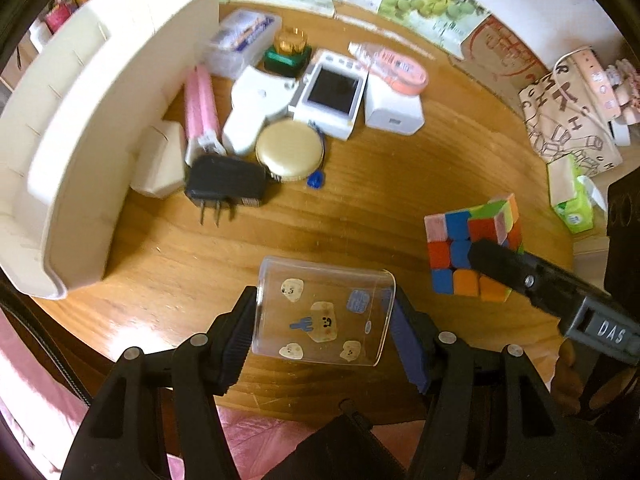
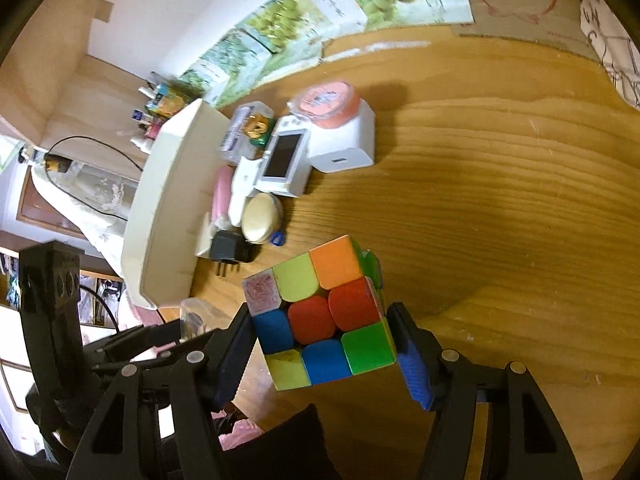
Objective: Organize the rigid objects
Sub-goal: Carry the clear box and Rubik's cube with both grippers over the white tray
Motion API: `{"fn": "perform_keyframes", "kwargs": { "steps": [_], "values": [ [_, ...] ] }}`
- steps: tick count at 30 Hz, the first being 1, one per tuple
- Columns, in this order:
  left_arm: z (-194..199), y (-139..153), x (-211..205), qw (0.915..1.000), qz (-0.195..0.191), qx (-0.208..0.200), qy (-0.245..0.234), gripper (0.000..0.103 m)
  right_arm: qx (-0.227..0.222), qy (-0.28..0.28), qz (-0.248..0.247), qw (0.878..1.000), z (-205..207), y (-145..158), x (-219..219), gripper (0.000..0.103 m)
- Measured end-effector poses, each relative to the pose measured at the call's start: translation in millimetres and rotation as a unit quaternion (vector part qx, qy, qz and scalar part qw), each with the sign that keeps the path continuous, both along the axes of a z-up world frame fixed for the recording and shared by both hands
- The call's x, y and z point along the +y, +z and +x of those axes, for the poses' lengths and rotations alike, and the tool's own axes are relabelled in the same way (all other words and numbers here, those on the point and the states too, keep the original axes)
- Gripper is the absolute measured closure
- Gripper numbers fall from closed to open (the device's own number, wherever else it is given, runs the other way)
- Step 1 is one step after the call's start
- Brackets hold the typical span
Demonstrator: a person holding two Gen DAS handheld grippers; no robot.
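Note:
My left gripper (image 1: 325, 322) is shut on a clear plastic cup (image 1: 324, 312) with cartoon stickers, held on its side above the wooden table (image 1: 360, 184). My right gripper (image 2: 326, 336) is shut on a colourful puzzle cube (image 2: 324, 312), held tilted above the table. The cube also shows in the left wrist view (image 1: 472, 248), to the right of the cup, with the right gripper's finger (image 1: 504, 268) across it. A cream storage tray (image 1: 88, 120) stands at the table's left; it also shows in the right wrist view (image 2: 160, 208).
Beside the tray lie a black plug adapter (image 1: 224, 184), a round cream tin (image 1: 290, 152), a pink tube (image 1: 200, 108), a white handheld device (image 1: 332, 92), a white charger cube (image 1: 394, 114) and a clear case (image 1: 240, 40). A tissue pack (image 1: 570, 196) and printed bag (image 1: 568, 116) sit right.

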State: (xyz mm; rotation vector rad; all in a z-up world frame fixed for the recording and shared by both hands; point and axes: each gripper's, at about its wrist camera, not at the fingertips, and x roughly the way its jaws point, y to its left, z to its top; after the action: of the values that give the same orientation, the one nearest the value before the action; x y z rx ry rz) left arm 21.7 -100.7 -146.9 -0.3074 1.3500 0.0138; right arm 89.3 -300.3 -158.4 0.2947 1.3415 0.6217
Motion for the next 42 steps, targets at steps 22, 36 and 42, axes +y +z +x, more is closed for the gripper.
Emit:
{"fn": "perform_keyframes", "kwargs": {
  "steps": [22,36,42],
  "values": [
    [19,75,110,0.9874,0.003,-0.158,0.009,0.036,-0.131,0.011,0.099,0.986,-26,55,79,0.036],
    [21,108,208,0.9656,0.001,-0.260,0.012,0.036,-0.176,0.022,0.134,0.975,-25,73,181,0.036],
    [24,106,246,0.9619,0.001,-0.273,0.000,0.036,-0.191,0.019,0.139,0.972,-25,72,225,0.036]
  ]
}}
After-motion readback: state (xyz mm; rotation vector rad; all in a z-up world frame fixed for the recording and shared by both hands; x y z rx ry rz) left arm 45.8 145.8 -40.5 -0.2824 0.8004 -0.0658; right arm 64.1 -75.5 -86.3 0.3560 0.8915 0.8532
